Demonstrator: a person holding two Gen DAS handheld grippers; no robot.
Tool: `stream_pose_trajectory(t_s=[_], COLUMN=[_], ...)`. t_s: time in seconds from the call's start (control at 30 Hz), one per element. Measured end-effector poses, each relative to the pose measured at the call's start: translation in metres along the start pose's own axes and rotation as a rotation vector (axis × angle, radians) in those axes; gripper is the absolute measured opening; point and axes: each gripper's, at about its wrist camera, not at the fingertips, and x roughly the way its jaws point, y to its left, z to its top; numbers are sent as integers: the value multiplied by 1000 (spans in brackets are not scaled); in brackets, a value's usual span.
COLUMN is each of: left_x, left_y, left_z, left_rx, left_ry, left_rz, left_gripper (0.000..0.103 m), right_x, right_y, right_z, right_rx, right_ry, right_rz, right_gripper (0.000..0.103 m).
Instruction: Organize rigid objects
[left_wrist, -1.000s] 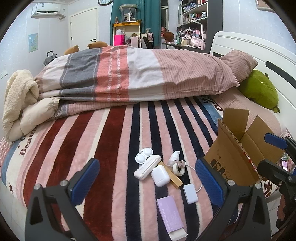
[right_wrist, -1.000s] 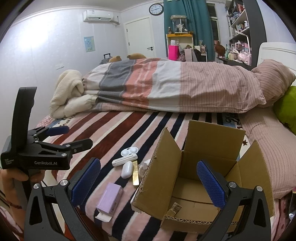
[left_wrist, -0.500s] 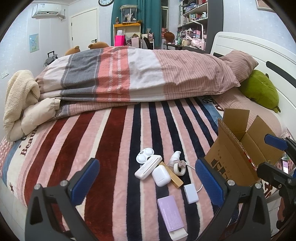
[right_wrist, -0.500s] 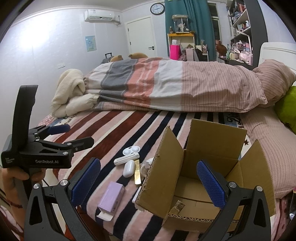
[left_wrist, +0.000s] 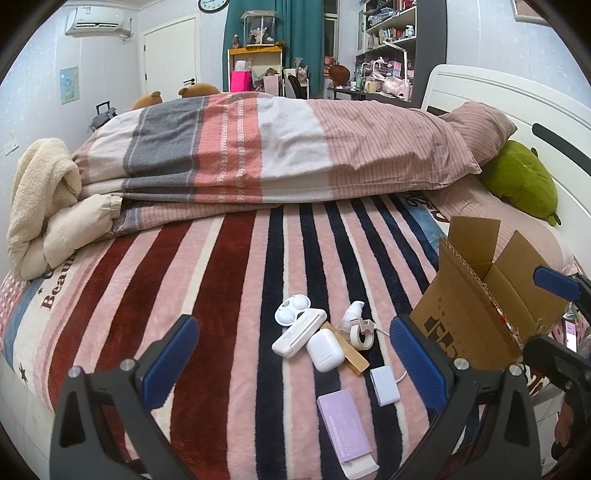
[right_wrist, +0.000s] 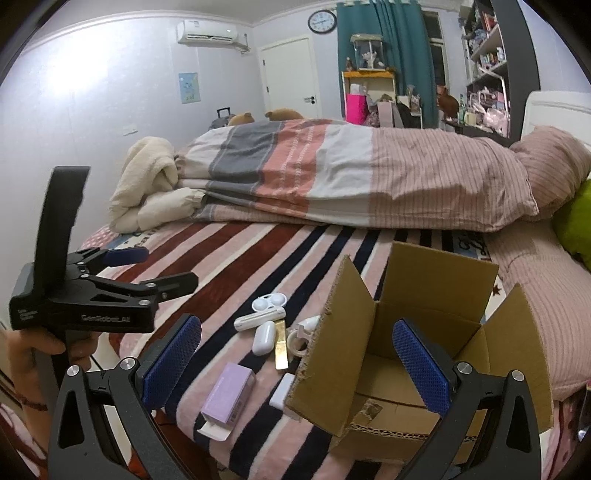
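Note:
Small objects lie clustered on the striped blanket: a white earbud case, a white oblong case, a round white lens case, a tape roll, a gold bar, a white adapter and a purple box. An open cardboard box stands to their right. My left gripper is open and empty, hovering before the cluster. My right gripper is open and empty over the box's near edge.
A folded striped duvet lies across the far side of the bed. A cream blanket is bunched at far left. A green plush rests by the headboard. The bed edge runs just below both grippers.
Both grippers have drifted slightly; the scene has shifted a little in both views. The objects and the box have not moved. Both grippers stay open.

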Motion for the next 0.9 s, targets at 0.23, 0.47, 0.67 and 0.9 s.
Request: stream_pose_trajectory(t_s=[0.23,0.47,0.67,0.9], left_x=[23,55,57,63], left_y=[19,41,54,63], left_z=[-11,-41,-61,-78], left_rx=[12,-14,-19,-37], left_ry=[32,99,77,110], left_rz=[-7,3,13,-42], left_gripper=[103,103,103,103], right_x=[15,26,57,119], right_y=[38,91,95,81], right_z=[-25,-62,-71,-106], right_rx=[-60,-248,-196,-34], right_ry=[21,-9,119,309], right_rz=[105,-6,96,93], right_gripper=[67,65,65,65])
